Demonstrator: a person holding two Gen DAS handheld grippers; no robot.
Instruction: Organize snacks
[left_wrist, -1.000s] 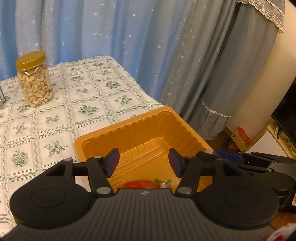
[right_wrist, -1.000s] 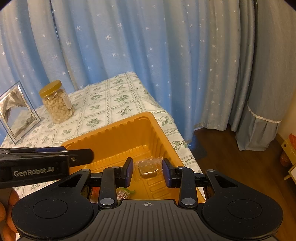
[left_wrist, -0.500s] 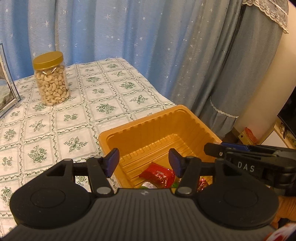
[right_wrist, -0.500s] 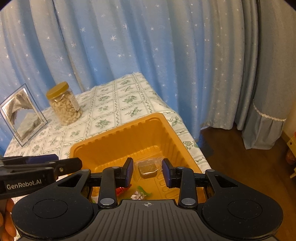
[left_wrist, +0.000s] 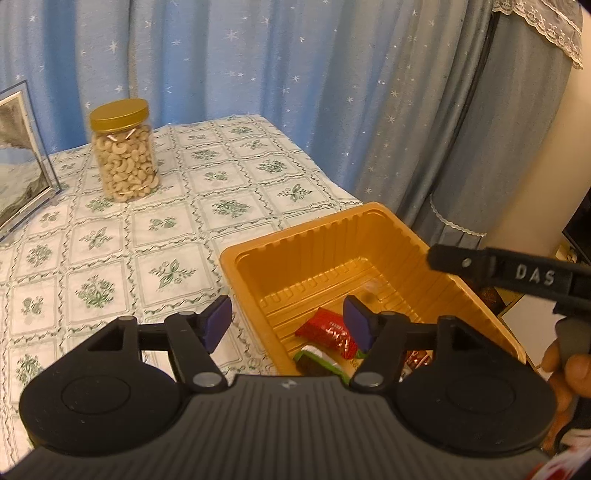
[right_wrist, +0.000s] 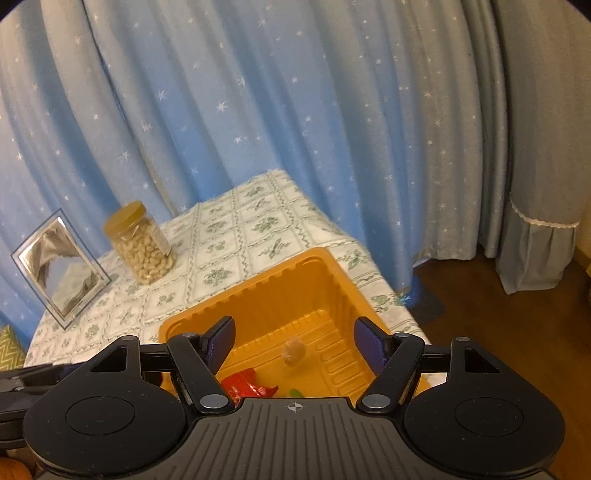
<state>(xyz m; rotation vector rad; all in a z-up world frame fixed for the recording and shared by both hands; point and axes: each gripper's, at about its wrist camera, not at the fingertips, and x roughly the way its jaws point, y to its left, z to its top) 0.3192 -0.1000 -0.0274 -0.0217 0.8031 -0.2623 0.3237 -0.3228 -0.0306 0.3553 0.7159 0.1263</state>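
Note:
An orange plastic tray (left_wrist: 295, 229) sits at the table's right corner, holding a red snack packet (left_wrist: 328, 332) and a green-wrapped snack (left_wrist: 317, 360). My left gripper (left_wrist: 287, 323) hovers over the tray's near-left wall; its jaws are opening and grip nothing. My right gripper (right_wrist: 295, 341) hangs above the tray (right_wrist: 258, 284), jaws opening wide. A small clear-wrapped snack (right_wrist: 293, 352), blurred, is down in the tray between them, free of the pads. The red packet (right_wrist: 243, 384) lies just in front. The right gripper's arm (left_wrist: 517, 273) crosses the left wrist view at the right.
A cashew jar (left_wrist: 123, 151) with a gold lid and a picture frame (left_wrist: 18, 166) stand at the back left on the flowered tablecloth (left_wrist: 166, 229). Blue star curtains hang behind. Wooden floor (right_wrist: 498, 332) lies beyond the table's right edge.
The right jaws spread apart and let go of the clear-wrapped snack, which dropped into the tray. The left gripper drifted back and left, its jaws widening a little.

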